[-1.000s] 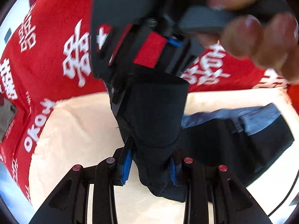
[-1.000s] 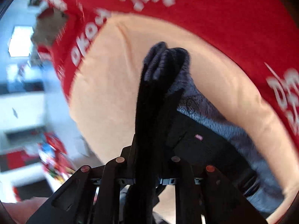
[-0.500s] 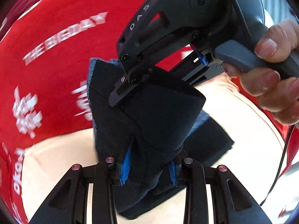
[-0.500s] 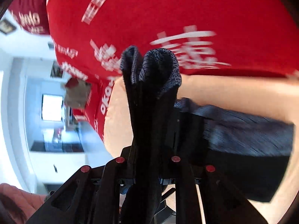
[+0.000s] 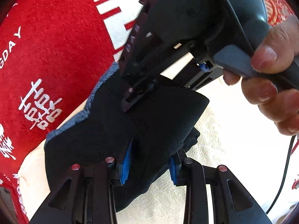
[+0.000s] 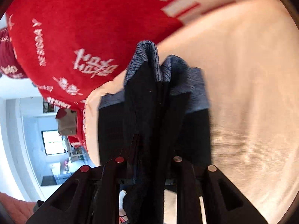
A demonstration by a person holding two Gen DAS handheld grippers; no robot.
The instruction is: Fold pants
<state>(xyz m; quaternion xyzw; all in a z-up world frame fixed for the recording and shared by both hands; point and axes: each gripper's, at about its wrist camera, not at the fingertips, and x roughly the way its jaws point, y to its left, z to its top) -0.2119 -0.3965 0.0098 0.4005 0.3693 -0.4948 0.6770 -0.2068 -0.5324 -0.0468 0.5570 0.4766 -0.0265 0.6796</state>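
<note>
Dark cloth everywhere: the pants (image 5: pixel 155 123) hang bunched over the cream cloth (image 5: pixel 233 134), and both claws have them. The left gripper (image 5: pixel 149 160) is clenched on a thick fold, blue pads biting into the fabric, so that corner can travel with the hand. The right gripper (image 5: pixel 129 100) sits just above it on the same bundle; its jaws have just been opening a little, yet in its own view the fabric is wedged between them, blue-grey waistband (image 6: pixel 147 56) poking up beyond the tips. My read: the fold is being carried across, not yet laid down. Beyond the cream cloth spreads a red printed cloth (image 5: pixel 56 46); nothing blocks the landing spot.
</note>
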